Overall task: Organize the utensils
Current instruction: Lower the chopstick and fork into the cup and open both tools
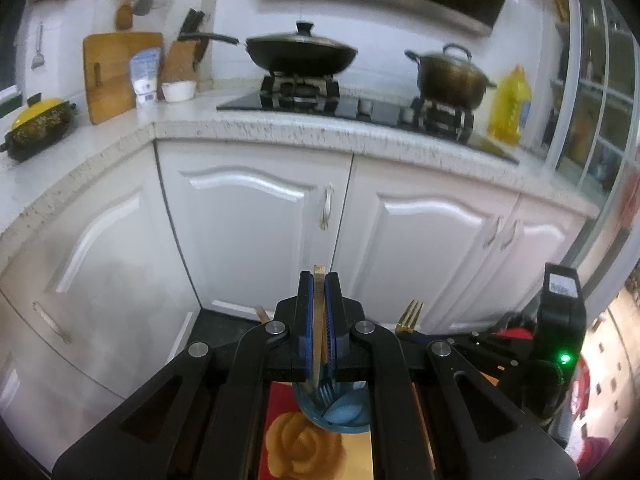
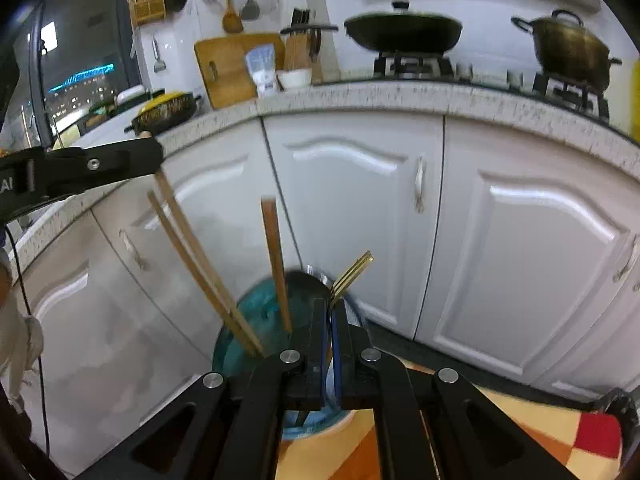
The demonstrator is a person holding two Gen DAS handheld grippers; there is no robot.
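Countertop edge (image 2: 400, 96), speckled and curved, is seen running left to right above white cabinet doors (image 2: 352, 216), with open floor space left between the cabinets and a patterned cloth (image 2: 560, 424) on which a blue-green utensil holder (image 2: 256, 320) is set. At left, the left gripper (image 2: 158, 156) is shown pressed shut on a pair of wooden chopsticks (image 2: 192, 256) slanting down into the holder, where a third wooden stick (image 2: 276, 264) is leaned. At right, the right gripper (image 2: 330, 308) is shown pinched on a gold fork (image 2: 352, 274), tines up, just above the holder's rim.

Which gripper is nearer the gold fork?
Right. The right gripper is shut on the gold fork; the left gripper, off to the side, holds chopsticks.
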